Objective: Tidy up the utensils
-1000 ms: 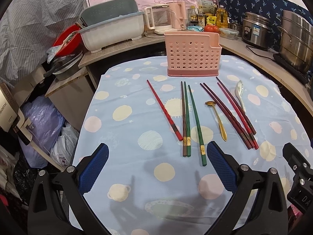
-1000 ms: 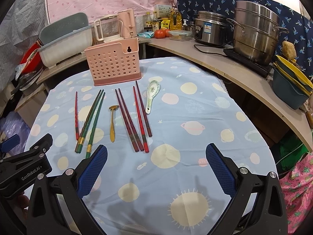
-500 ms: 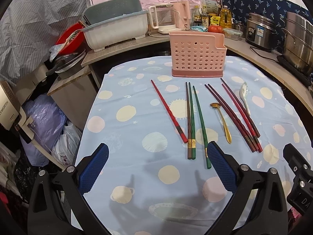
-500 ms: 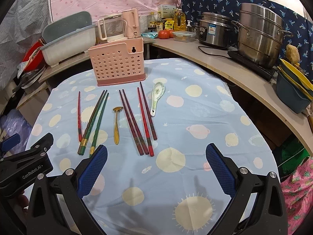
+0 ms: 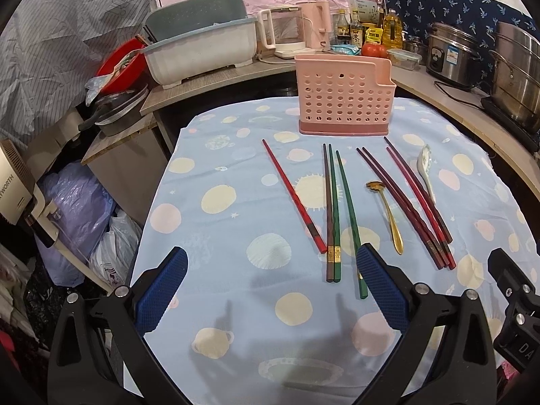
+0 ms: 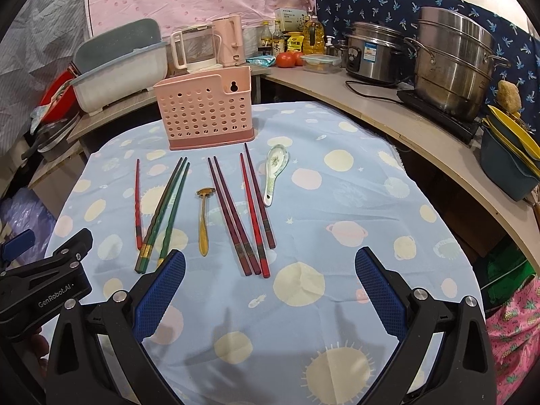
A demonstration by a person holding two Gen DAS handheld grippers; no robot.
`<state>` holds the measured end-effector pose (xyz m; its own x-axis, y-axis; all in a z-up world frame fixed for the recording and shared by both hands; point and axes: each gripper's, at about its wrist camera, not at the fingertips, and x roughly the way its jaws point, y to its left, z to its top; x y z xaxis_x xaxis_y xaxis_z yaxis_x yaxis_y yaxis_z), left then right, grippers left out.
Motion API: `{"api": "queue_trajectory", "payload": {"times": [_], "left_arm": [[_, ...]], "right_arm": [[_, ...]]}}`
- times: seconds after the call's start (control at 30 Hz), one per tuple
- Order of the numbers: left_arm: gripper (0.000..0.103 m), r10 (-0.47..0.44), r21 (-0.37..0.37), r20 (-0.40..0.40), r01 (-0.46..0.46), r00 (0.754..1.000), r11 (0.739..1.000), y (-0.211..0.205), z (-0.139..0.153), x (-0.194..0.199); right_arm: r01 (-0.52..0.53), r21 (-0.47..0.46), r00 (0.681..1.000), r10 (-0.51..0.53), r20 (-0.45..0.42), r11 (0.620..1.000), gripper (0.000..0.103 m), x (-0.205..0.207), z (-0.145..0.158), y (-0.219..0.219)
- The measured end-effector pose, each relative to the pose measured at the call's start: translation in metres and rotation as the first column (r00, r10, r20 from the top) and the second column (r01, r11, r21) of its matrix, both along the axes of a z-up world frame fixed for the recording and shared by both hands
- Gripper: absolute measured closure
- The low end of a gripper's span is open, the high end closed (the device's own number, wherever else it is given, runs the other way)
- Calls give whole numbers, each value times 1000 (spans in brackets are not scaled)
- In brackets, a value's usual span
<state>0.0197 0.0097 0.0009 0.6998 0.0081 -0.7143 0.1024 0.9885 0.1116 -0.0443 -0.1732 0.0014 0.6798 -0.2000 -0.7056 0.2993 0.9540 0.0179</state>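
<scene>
Left wrist view: my left gripper (image 5: pixel 270 290) hangs with jaws spread, empty, above the table's (image 5: pixel 216 243) near edge. Chopsticks (image 5: pixel 332 212), a gold spoon (image 5: pixel 388 212) and a ceramic spoon (image 5: pixel 426 172) lie mid-table; the pink utensil holder (image 5: pixel 344 101) stands at the far edge.

Right wrist view: my right gripper (image 6: pixel 270 290) is likewise spread and empty, near the dark red chopsticks (image 6: pixel 236 216).

On the tablecloth (image 5: pixel 236 303) lay eight chopsticks (image 5: pixel 332 212), two spoons (image 5: pixel 391 216), and one pink utensil holder (image 5: pixel 344 98) at its far edge.
</scene>
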Motion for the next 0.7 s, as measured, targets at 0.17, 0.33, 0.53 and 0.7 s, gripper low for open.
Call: {"api": "queue_trajectory", "payload": {"times": [0.17,0.33,0.53,0.7], "left_arm": [[7,-2,0,1,2,1000,1000,-1,0,1],[7,-2,-2,-2,2,1000,1000,-1,0,3],[7,0,-2,-4,0,1000,1000,0,-1,6],[7,1,-2,-4,-1,1000,1000,0,-1,6]], "right_arm": [[1,2,1000,-1,-2,1000,7,2,0,-1],[-1,2,1000,1,-4,1000,7,3,-1,-1],[0,3,1000,0,-5,1000,7,3,-1,-1],[2,5,1000,-2,-6,1000,7,4,-2,-2]]}}
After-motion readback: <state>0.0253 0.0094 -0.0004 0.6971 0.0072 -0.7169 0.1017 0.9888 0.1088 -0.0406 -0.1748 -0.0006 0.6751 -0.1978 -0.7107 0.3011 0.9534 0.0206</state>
